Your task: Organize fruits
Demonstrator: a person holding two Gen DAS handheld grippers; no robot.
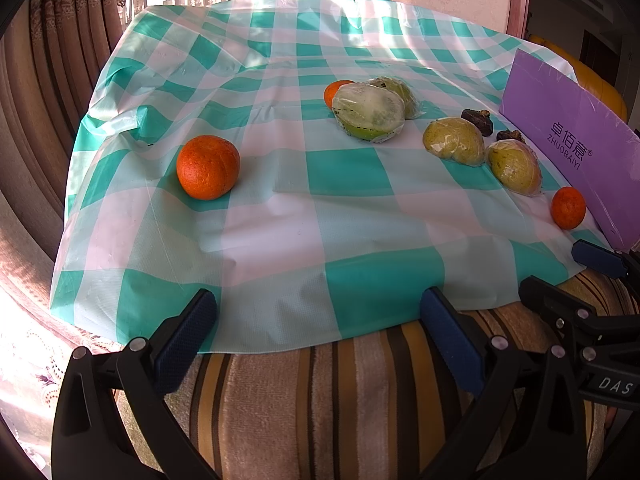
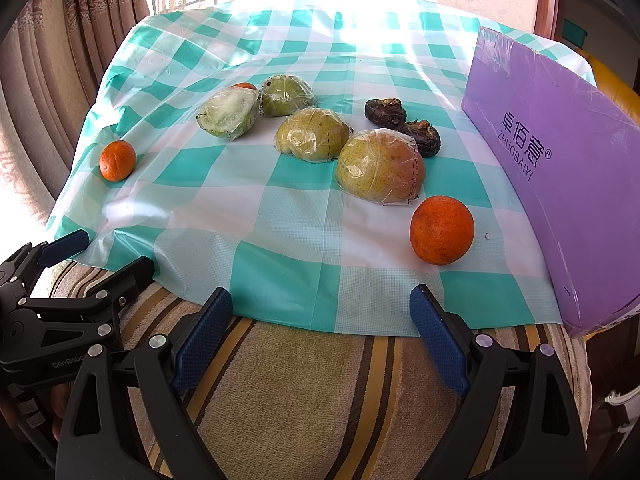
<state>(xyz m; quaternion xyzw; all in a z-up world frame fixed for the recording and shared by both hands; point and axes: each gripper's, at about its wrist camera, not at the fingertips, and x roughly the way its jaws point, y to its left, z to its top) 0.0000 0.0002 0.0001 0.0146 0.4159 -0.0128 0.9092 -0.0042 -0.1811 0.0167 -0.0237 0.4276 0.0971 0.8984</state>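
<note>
Fruits lie scattered on the checked cloth [image 2: 280,216] covering your worktop, none sorted yet, so you seem to be at the very start. Nearest your right claw [image 2: 320,316] sits an orange [image 2: 442,230], just beside the purple box [image 2: 560,168]. Beyond it are three wrapped pears [image 2: 380,170], one cut wrapped fruit [image 2: 228,114] and two dark dried fruits [image 2: 386,111]. A second orange [image 1: 208,167] lies apart on the left, ahead of your left claw [image 1: 318,312], and a third [image 1: 334,92] peeks from behind the cut fruit.

Both claws hang spread wide and empty over the striped towel [image 2: 300,400] at the near edge, touching nothing.

Your next move is probably a reach for the nearest orange on either side. Come at it centred, since a round fruit may roll off one pad, and close gently on the film-wrapped ones, which look slippery.
</note>
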